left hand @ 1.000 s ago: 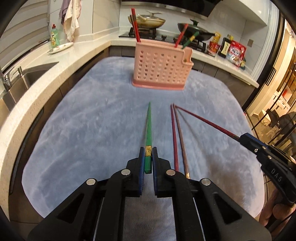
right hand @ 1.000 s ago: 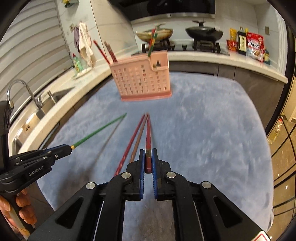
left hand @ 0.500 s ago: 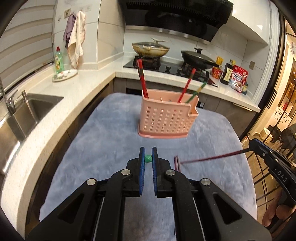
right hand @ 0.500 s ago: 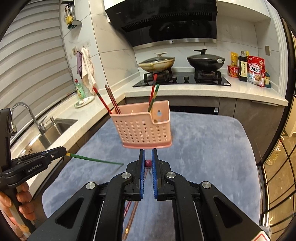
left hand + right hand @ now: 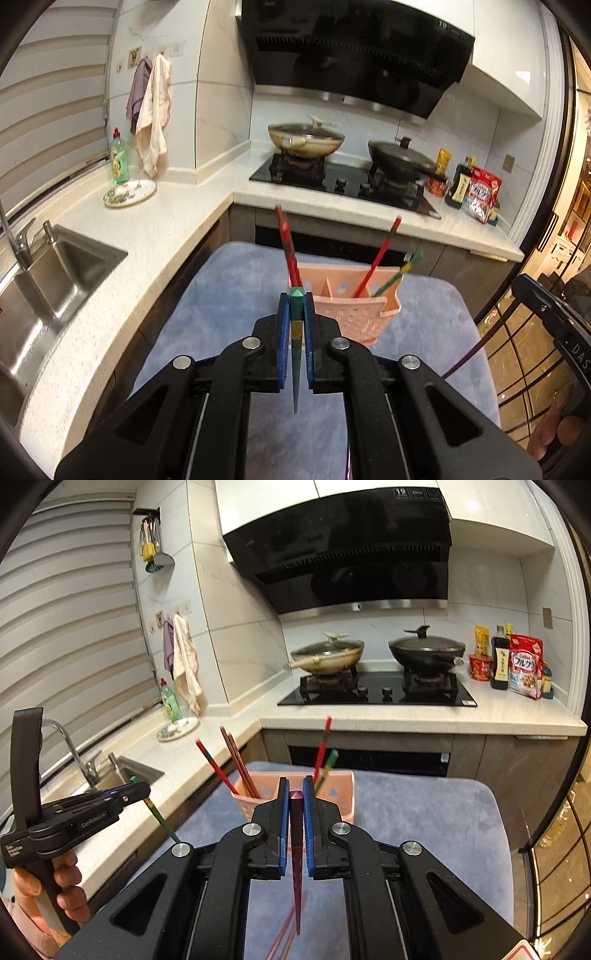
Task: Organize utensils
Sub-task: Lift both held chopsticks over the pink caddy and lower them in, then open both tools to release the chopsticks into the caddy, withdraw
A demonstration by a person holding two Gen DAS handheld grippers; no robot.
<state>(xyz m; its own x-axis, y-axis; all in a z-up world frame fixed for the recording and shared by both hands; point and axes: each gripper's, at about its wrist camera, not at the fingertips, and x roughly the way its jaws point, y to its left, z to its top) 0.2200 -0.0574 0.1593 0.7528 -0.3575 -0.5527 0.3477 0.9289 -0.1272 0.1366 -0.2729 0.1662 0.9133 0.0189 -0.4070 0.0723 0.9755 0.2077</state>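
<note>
My left gripper [image 5: 295,301] is shut on a green chopstick [image 5: 295,332] that hangs tip-down between the pads. It also shows in the right wrist view [image 5: 138,788], at the left. My right gripper [image 5: 293,788] is shut on a dark red chopstick [image 5: 295,849], also tip-down. It appears at the right edge of the left wrist view [image 5: 524,286]. A pink perforated holder [image 5: 354,317] stands on the grey-blue mat [image 5: 229,295] beyond both grippers, holding several red, brown and green chopsticks [image 5: 240,764]. Two more chopsticks [image 5: 282,939] lie on the mat below.
A sink [image 5: 55,273] with a tap is at the left. White counter [image 5: 159,236] wraps around the mat. A hob with two pans [image 5: 373,657] and food packets [image 5: 524,668] are behind. A dish-soap bottle [image 5: 119,158] and plate stand near the towel.
Both grippers have risen and tilted up from the mat, lifting their chopsticks, which now hang tip-down. The holder now sits low in both views, closer below the grippers.
</note>
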